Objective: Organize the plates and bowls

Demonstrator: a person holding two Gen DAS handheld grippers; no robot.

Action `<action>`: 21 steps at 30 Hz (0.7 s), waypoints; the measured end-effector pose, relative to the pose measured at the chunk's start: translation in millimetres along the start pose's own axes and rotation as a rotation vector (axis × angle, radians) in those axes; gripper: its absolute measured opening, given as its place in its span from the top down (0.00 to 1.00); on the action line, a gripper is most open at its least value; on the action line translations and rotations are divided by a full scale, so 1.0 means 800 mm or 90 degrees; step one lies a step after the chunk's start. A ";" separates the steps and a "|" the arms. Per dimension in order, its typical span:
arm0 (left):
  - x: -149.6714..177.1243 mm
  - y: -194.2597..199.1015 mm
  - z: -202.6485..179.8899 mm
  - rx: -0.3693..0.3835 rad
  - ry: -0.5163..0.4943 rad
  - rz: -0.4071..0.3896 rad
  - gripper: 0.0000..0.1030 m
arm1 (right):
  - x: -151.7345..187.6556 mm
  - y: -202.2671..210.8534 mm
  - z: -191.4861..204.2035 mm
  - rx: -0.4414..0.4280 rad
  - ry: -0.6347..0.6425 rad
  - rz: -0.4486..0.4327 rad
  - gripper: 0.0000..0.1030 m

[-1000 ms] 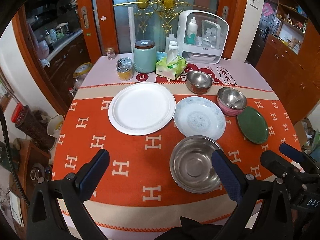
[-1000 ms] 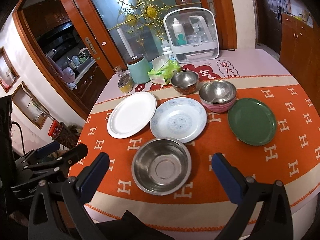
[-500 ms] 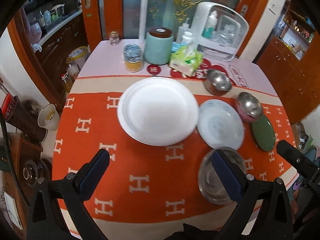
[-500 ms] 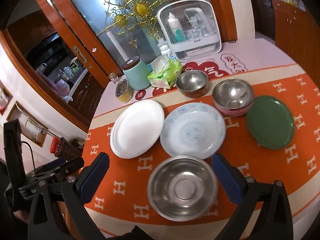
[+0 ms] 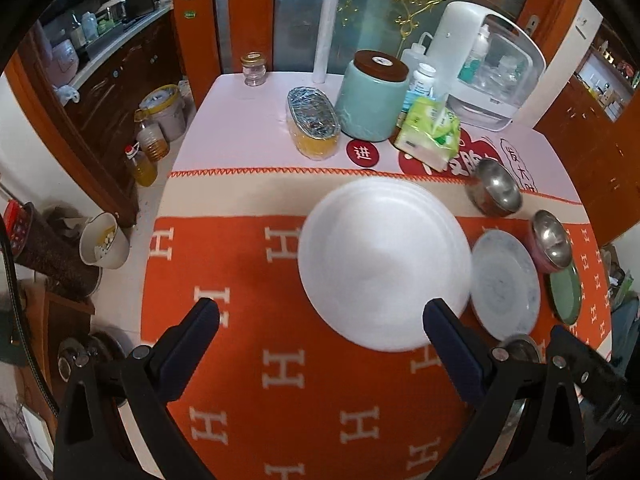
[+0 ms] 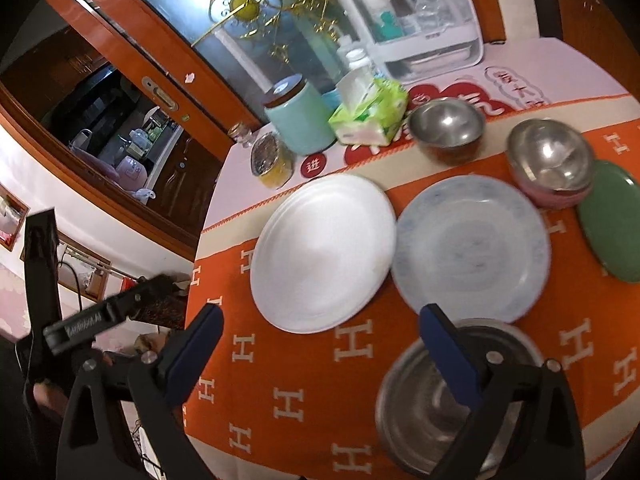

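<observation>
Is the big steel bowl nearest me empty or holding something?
Empty. The right wrist view looks straight into the big steel bowl and shows only its bare, shiny bottom; it sits upright on the orange cloth.

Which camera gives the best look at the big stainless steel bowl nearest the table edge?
The right wrist view: the big stainless steel bowl shows most of its rim and inside, partly behind a finger. The left wrist view shows only a sliver of it behind the claw.

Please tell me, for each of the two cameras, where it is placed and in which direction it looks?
Left wrist: on the left gripper, above the table's near-left, facing the white plate; open fingers show.
Right wrist: on the right gripper, over the large steel bowl; open fingers and the left gripper show.
Shared: white plate, blue-patterned plate, green plate.
</observation>
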State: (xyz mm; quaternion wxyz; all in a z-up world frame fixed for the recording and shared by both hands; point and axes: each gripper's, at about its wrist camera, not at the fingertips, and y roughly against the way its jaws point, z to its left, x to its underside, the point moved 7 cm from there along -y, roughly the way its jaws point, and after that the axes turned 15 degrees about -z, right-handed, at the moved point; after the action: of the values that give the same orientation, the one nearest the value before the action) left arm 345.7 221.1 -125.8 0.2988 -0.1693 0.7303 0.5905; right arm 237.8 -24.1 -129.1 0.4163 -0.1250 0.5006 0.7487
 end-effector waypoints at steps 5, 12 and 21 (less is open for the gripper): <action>-0.012 -0.043 0.020 0.021 -0.001 0.019 0.02 | 0.008 -0.036 0.008 0.006 -0.022 0.025 0.08; -0.004 -0.096 0.033 0.061 0.038 0.058 0.02 | 0.017 -0.075 -0.005 0.035 -0.076 0.072 0.15; 0.028 -0.167 0.035 0.054 0.027 0.124 0.03 | 0.037 -0.121 -0.028 0.062 -0.131 0.122 0.29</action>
State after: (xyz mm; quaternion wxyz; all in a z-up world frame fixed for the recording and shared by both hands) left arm 415.6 217.7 -245.5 0.2314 -0.0972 0.7738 0.5816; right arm 286.7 -13.6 -219.4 0.3975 0.0214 0.5006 0.7687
